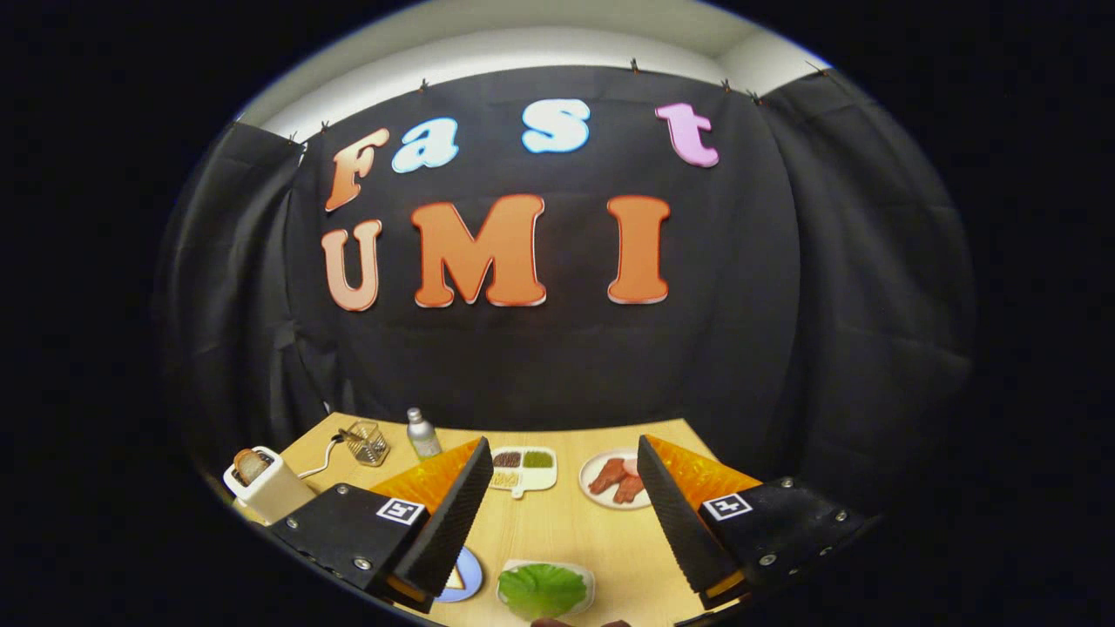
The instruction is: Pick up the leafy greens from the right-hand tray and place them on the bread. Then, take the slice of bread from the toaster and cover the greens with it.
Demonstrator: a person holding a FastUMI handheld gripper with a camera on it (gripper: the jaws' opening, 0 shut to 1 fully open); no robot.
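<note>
My gripper (571,570) is open, its two fingers spread wide above the wooden table (557,522). A green leaf (542,589) lies on a small pale tray (585,576) between the fingertips, close under them. Beside the left finger, a blue plate (462,579) peeks out with a corner of bread (455,577) on it, mostly hidden by that finger. A white toaster (266,486) stands left of the left finger with a brown slice of bread (251,466) sticking up from its slot.
Beyond the fingers lie a white divided tray (523,468) of condiments and a plate of reddish meat (615,479). A wire basket (367,442) and a small silver bottle (422,434) stand at the table's far edge, near the toaster's cord.
</note>
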